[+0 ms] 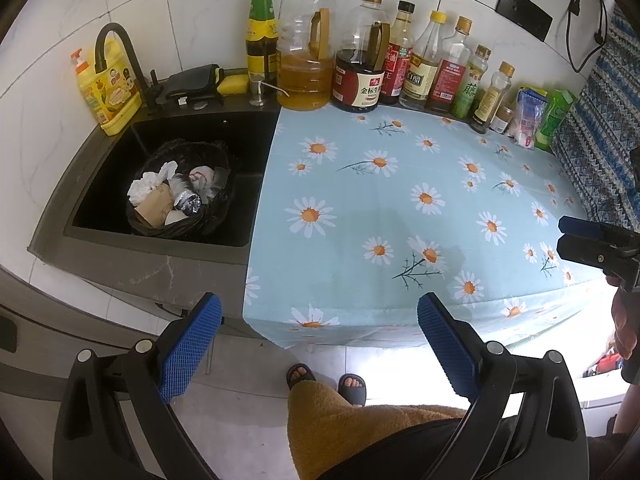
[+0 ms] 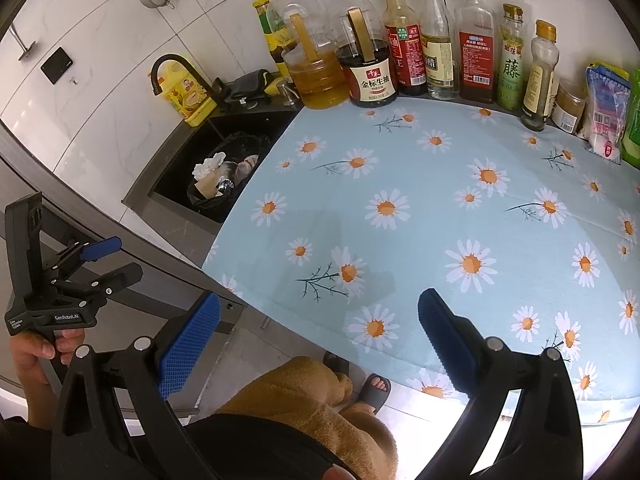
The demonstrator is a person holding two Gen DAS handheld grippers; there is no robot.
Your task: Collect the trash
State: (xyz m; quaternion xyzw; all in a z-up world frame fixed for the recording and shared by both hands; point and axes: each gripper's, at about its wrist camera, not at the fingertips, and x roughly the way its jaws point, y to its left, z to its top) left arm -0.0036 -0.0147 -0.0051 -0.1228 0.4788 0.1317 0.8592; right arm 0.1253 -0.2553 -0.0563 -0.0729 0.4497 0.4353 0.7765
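Several scraps of trash [image 1: 168,194] sit bagged in the bin [image 1: 218,216] inside the sink [image 1: 256,120].
Both grippers, left [image 1: 319,336] and right [image 2: 319,336], gape wide and empty, well apart from the sink over the cloth [image 1: 400,200]; judged: scan cloth for strays, approach low.

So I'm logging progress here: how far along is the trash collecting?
Looks nearly done. The bin bag in the sink already holds crumpled tissue, brown paper and foil. Both the left gripper and right gripper are open and empty. No loose trash shows on the daisy cloth; nothing visible remains.
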